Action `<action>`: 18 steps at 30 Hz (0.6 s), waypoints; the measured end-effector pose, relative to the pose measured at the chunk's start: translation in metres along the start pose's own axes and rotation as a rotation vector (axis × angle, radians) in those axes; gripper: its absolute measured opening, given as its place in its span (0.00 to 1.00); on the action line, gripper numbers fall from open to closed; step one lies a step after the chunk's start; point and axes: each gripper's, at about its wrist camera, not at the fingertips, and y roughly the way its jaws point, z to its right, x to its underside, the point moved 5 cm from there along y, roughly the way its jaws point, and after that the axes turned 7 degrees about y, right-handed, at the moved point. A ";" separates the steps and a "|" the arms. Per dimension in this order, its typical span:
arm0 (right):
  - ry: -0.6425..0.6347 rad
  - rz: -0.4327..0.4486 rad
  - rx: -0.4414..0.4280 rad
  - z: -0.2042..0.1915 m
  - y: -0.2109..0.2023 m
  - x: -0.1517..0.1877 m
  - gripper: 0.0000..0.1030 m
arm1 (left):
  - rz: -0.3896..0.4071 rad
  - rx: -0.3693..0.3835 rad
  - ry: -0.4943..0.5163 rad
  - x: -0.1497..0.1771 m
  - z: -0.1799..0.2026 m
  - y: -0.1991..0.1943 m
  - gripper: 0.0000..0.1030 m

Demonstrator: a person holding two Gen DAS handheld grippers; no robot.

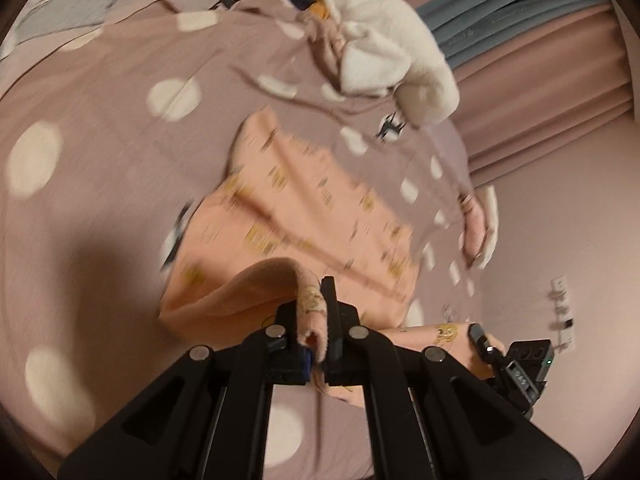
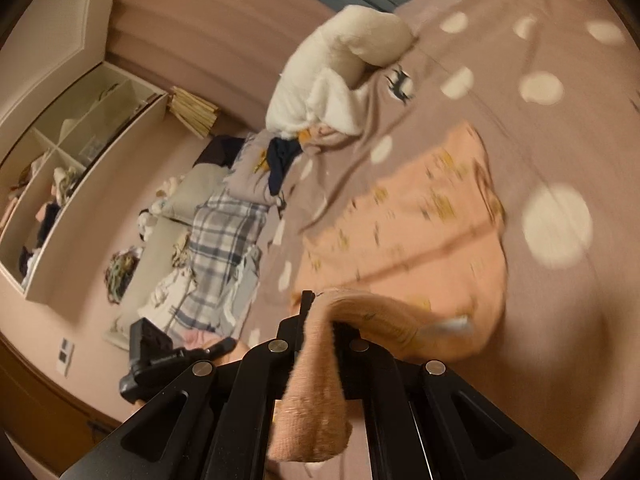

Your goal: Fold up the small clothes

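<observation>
Mauve bedding with cream polka dots (image 1: 100, 208) fills both views, with a peach garment printed with small yellow figures (image 1: 304, 216) spread across it. Nearest the left camera, the left gripper (image 1: 316, 304) has its jaws pressed together on a raised, folded edge of the garment, lifted just above the bedding. Nearest the right camera, the right gripper (image 2: 320, 312) likewise pinches another edge of the same garment (image 2: 420, 232), and a bunch of cloth hangs down between its jaws. Beyond the garment, a white plush toy (image 2: 340, 76) lies on the bedding beside dark clothes (image 2: 280, 160). Past the toy hang pink curtains (image 1: 540, 92). Beside the bedding, a plaid cloth (image 2: 220, 236) lies near white cubby shelves (image 2: 80, 152) against the wall.
</observation>
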 end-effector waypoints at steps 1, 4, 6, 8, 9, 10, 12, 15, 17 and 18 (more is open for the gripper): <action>-0.008 0.003 0.014 -0.002 0.006 -0.011 0.01 | 0.003 0.008 0.001 -0.008 0.002 0.004 0.02; -0.004 -0.003 0.031 0.000 0.023 -0.037 0.01 | 0.001 0.026 -0.013 -0.037 0.003 0.026 0.02; -0.012 0.003 0.058 0.001 0.032 -0.053 0.00 | 0.011 0.023 -0.032 -0.061 -0.003 0.046 0.02; -0.030 0.006 0.088 0.004 0.045 -0.071 0.00 | 0.034 0.025 -0.067 -0.079 -0.011 0.059 0.02; -0.043 0.000 0.112 0.006 0.051 -0.078 0.00 | 0.052 0.015 -0.087 -0.088 -0.018 0.067 0.02; -0.048 -0.018 0.150 0.012 0.062 -0.086 0.00 | 0.063 0.004 -0.101 -0.095 -0.023 0.074 0.02; -0.007 -0.061 0.231 0.030 0.080 -0.098 0.00 | 0.072 -0.030 -0.113 -0.107 -0.033 0.093 0.02; 0.022 -0.133 0.325 0.059 0.109 -0.111 0.00 | 0.042 -0.061 -0.121 -0.119 -0.044 0.119 0.02; 0.039 -0.169 0.372 0.074 0.123 -0.115 0.00 | 0.026 -0.072 -0.136 -0.125 -0.052 0.131 0.02; 0.048 -0.177 0.380 0.081 0.128 -0.116 0.00 | 0.020 -0.081 -0.144 -0.127 -0.056 0.134 0.03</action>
